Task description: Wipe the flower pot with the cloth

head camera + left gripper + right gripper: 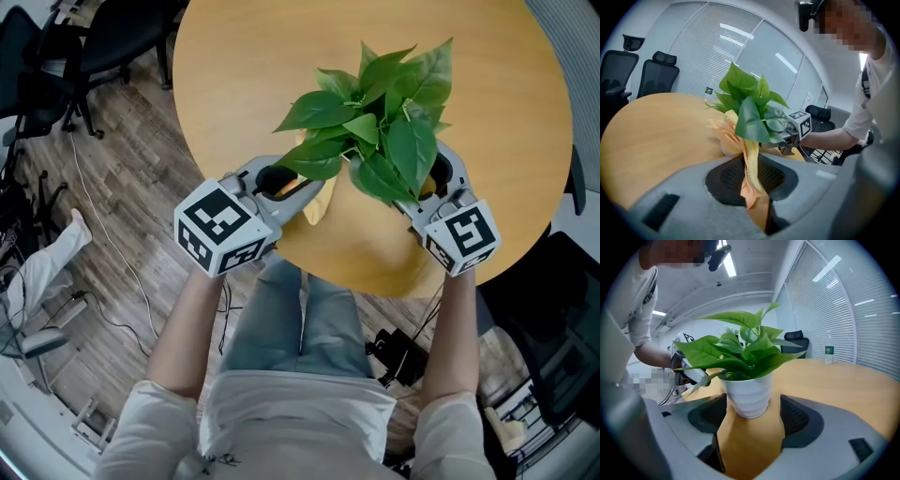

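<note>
Cloth (749, 165) of peach-yellow fabric is pinched between the closed jaws of the left gripper (296, 190). The cloth runs forward from those jaws and bunches against the side of the white ribbed flower pot (749, 397), under its broad green leaves (375, 127). The right gripper (753, 414) has its jaws wide apart. The pot stands upright between their tips, nearer 1 pad than the other. The 2 grippers flank the pot on the round light-wood surface (272, 56).
</note>
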Available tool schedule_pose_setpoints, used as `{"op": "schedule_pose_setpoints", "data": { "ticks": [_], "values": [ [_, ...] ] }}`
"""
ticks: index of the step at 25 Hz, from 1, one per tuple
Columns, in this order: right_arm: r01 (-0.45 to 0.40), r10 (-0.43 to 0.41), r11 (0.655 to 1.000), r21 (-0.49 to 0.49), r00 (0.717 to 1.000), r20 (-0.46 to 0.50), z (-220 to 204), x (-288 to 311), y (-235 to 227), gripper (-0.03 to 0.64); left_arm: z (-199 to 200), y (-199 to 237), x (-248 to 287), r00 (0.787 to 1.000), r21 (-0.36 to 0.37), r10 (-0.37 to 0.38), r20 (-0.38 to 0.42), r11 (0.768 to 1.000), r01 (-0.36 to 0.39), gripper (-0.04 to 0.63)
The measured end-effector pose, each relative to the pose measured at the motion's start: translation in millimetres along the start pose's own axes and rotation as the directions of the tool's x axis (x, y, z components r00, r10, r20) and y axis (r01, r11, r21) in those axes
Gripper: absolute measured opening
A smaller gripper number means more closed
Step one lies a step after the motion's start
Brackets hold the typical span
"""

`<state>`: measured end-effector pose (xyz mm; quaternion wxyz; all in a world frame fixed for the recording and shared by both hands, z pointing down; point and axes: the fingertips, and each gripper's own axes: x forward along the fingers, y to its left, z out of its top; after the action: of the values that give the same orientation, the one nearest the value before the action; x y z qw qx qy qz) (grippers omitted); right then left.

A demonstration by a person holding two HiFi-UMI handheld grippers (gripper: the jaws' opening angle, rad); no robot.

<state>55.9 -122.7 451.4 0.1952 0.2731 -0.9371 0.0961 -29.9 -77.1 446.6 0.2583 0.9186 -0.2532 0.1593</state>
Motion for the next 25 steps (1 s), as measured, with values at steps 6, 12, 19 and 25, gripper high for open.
{"op": "schedule_pose_setpoints", "data": {
  "ticks": [6, 12, 19, 25],
  "values": [
    [-0.219, 0.219, 0.975, -0.028, 0.976, -0.005, 5, 17, 2, 0.311, 3, 3, 1, 1.0, -0.002, 0.005, 0.01, 1.0, -0.005, 0.063],
    [-0.103, 0.101, 0.992, -0.067, 0.994, -0.028, 7, 20, 3, 0.31, 15, 4, 7, 1.0, 0.027, -0.011, 0.003, 1.0, 0.011, 0.063],
    [0.167, -0.166, 0.984, 0.058, 0.986, -0.014, 2, 20, 20, 0.31, 20, 17, 4, 1.0, 0.047, 0.002, -0.005, 0.999, -0.002, 0.063],
    [0.273, -0.27, 0.958, 0.089, 0.962, -0.043, -3, 22, 17, 0.309, 20, 29, 2, 0.999, 0.067, 0.003, -0.033, 0.998, -0.001, 0.063]
  ]
}}
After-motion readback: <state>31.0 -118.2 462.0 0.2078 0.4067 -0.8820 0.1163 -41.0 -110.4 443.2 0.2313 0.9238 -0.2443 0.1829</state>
